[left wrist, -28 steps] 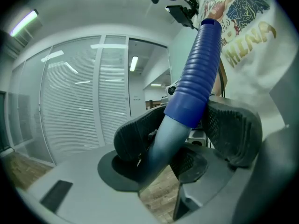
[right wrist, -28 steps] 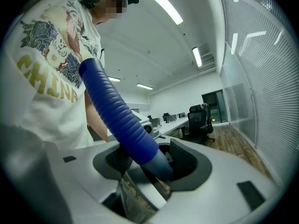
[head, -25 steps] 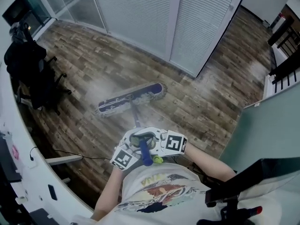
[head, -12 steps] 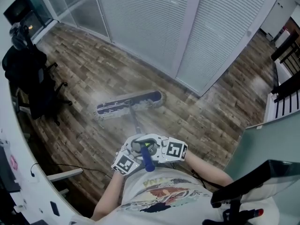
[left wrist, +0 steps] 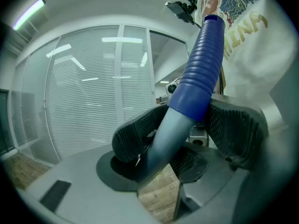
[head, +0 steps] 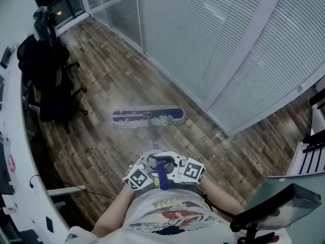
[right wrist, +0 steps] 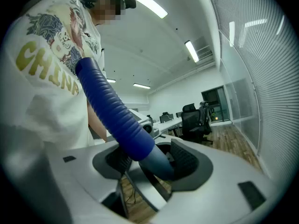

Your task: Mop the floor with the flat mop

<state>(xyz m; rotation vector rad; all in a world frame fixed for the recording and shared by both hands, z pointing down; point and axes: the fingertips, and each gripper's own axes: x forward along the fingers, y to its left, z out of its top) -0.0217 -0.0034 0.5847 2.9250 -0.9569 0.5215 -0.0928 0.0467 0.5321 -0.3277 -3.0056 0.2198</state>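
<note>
The flat mop head [head: 148, 117], blue with a pale fringe, lies flat on the wooden floor [head: 101, 141] ahead of me. Its grey pole [head: 152, 135] runs back to a ribbed blue grip [head: 162, 177] at my waist. Both grippers clamp that handle side by side: the left gripper [head: 148, 162] and the right gripper [head: 168, 163]. In the left gripper view the black pads [left wrist: 133, 135] press the grey pole [left wrist: 166, 134] just below the blue grip [left wrist: 201, 73]. In the right gripper view the pads [right wrist: 189, 160] squeeze the pole's end under the blue grip [right wrist: 114, 111].
A glass wall with white blinds [head: 213, 39] runs along the far side of the floor. Black office chairs [head: 51, 80] stand at the left beside a white desk [head: 10, 151]. A cable [head: 66, 189] trails on the floor near the desk. A dark monitor [head: 269, 207] sits at lower right.
The mop head has slid across the floor and swung from slanted to nearly level in the head view. Both grippers kept their hold on the handle; the blinds wall now looms closer.
</note>
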